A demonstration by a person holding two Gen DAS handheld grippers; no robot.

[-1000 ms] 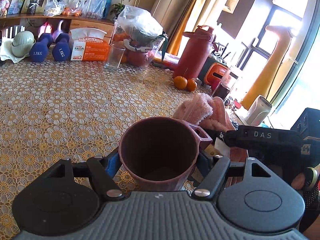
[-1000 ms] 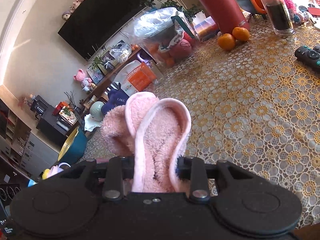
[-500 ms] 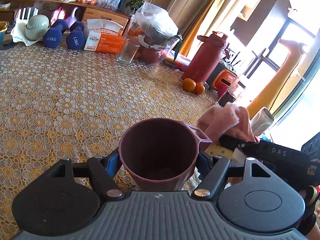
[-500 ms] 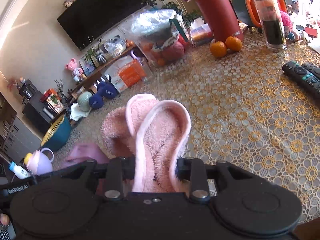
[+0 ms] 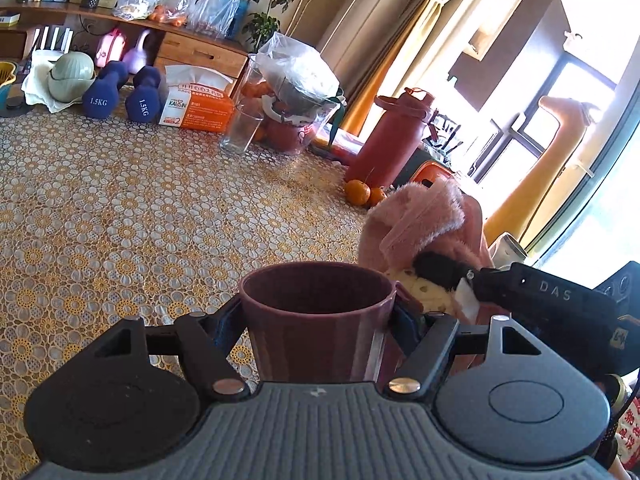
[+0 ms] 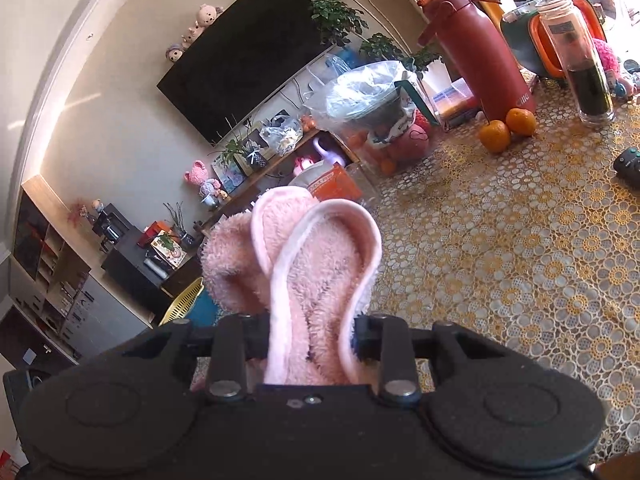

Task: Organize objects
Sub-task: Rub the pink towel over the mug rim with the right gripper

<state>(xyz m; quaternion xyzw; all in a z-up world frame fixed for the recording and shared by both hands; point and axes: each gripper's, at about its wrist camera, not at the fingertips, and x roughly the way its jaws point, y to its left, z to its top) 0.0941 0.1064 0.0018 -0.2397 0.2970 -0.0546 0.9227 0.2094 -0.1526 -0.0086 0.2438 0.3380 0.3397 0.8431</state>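
The left gripper (image 5: pixel 318 314) is clenched on a plum cup (image 5: pixel 316 316), its two fingers pressed against the cup's sides so that the open mouth faces up and the handle juts toward the right. The cup is held above the table (image 5: pixel 120 216), which is covered in a cloth of gold and white flowers. Just to the right of it, the right gripper (image 6: pixel 310 338) grips a pair of fluffy pink slippers (image 6: pixel 316 276) by their heels, squeezed together with the toes pointing away from the camera; in the left wrist view the slippers (image 5: pixel 424 224) sit close beside the cup, a little beyond it. Farther along the table stand two blue dumbbells (image 5: pixel 120 94), an orange tissue box (image 5: pixel 198 106), an empty glass (image 5: pixel 240 128) and a bagged jug (image 5: pixel 298 92) with red fruit under it. A tall red flask (image 5: pixel 394 136) rises near the far edge with two oranges (image 5: pixel 362 192) at its foot. The right wrist view also shows a clear jar (image 6: pixel 580 60) with dark contents and a remote (image 6: pixel 628 164) near the right edge of the table.
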